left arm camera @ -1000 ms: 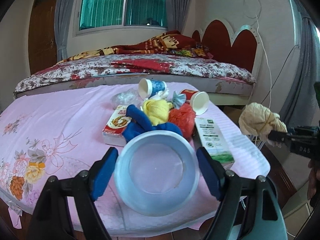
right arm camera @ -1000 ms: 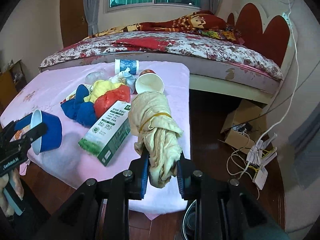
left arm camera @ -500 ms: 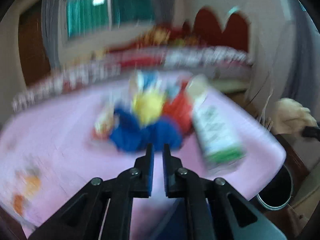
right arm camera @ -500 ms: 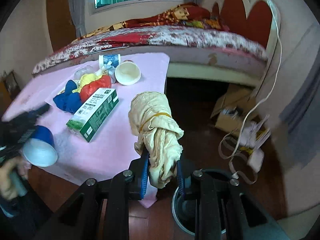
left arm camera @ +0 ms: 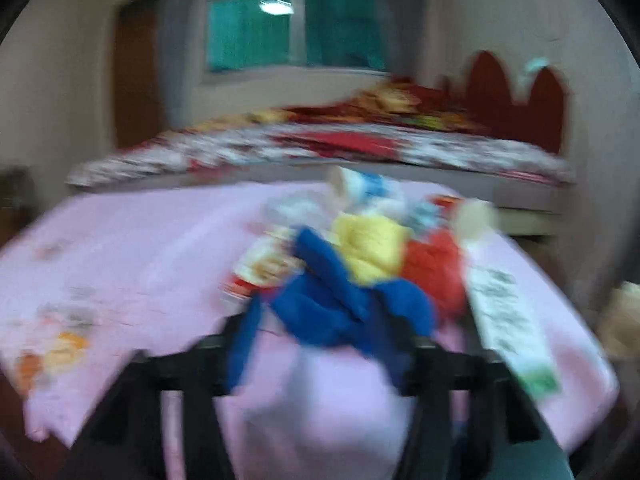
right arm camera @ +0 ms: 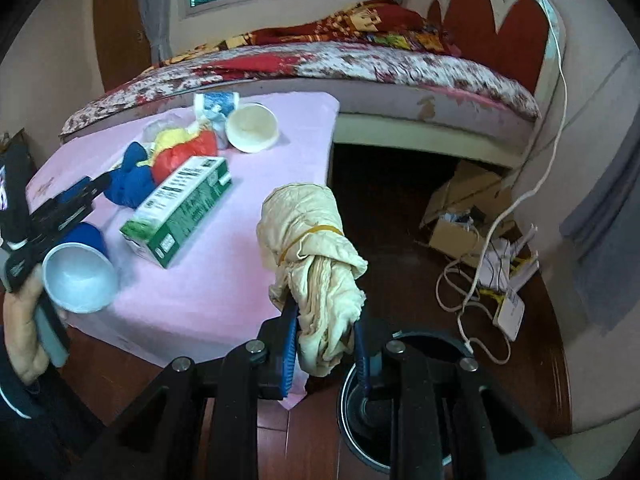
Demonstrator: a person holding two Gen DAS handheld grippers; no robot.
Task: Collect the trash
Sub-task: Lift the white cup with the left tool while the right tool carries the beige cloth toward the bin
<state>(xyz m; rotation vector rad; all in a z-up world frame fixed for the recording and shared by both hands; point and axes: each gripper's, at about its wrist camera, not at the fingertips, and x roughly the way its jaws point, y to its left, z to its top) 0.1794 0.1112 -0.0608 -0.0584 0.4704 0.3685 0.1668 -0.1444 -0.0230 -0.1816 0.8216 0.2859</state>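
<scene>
My right gripper is shut on a cream cloth bundle tied with a rubber band. It hangs off the pink table's right edge, over a dark round bin on the floor. The left wrist view is blurred. My left gripper has its jaws opening, and the blue cup's pale mouth shows between them at the table's front edge; contact is hidden by blur. Beyond lie a blue cloth, a yellow cloth, a red bag and a green-and-white box.
Two paper cups lie at the table's far side, and a red snack box sits left of the pile. A bed stands behind. A cardboard box, a white cable and papers litter the floor at right.
The left jaws went from wide around the cup to shut, and now stand apart again. The right gripper carried the cloth bundle off the table's edge to above the bin.
</scene>
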